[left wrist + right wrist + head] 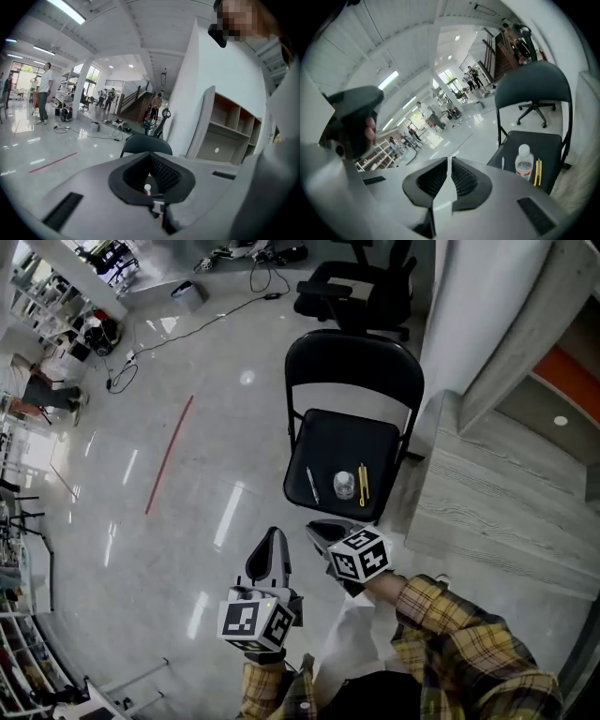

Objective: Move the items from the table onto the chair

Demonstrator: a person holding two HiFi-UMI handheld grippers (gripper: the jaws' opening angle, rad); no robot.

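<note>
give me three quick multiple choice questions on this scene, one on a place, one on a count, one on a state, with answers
1. Where on the chair seat is the bottle?
A. between the pen and the yellow tool
B. alone at the back edge
C. to the left of the pen

2. How many items are on the chair seat?
A. two
B. three
C. five

3. How is the bottle placed?
A. lying on its side
B. upright with its white cap on
C. tipped against the backrest

Answers:
1 A: the head view shows the pen, the bottle and the yellow tool in a row, with the bottle in the middle.
2 B: only those three things are on the seat.
3 B: the right gripper view shows it standing, cap on top.
</note>
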